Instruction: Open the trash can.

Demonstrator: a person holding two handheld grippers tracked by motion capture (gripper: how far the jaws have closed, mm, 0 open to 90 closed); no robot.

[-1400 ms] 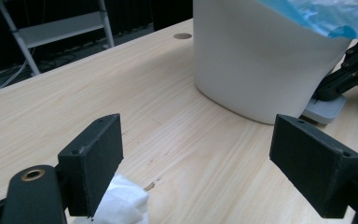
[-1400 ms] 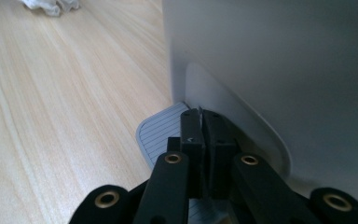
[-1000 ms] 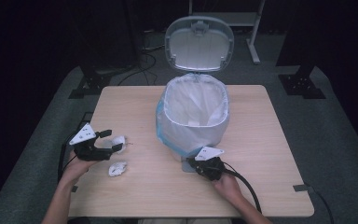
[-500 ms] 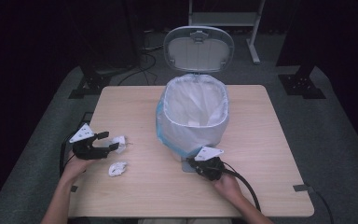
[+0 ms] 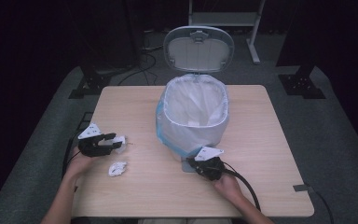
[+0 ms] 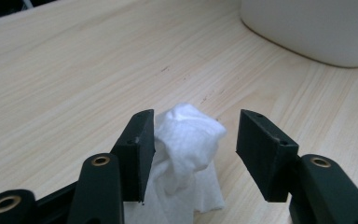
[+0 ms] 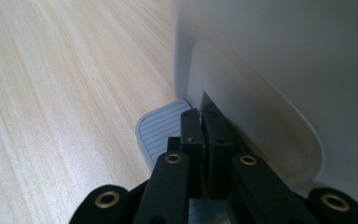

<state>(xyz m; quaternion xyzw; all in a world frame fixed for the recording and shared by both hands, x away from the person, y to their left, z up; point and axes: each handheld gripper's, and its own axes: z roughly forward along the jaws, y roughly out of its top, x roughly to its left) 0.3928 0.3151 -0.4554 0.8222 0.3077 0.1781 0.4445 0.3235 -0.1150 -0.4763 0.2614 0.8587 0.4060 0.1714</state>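
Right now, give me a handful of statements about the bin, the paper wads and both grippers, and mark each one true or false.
1. The bin's lid stands open. True.
2. The left gripper is clamped shut on a paper wad. False: its jaws are open, one on each side of the wad, with a gap on one side.
3. The right gripper is shut, with its tips over the bin's pedal. True.
4. Both wads already lie inside the bin. False: both are on the table, the second wad nearer the person.
5. The bin has a white liner. True.
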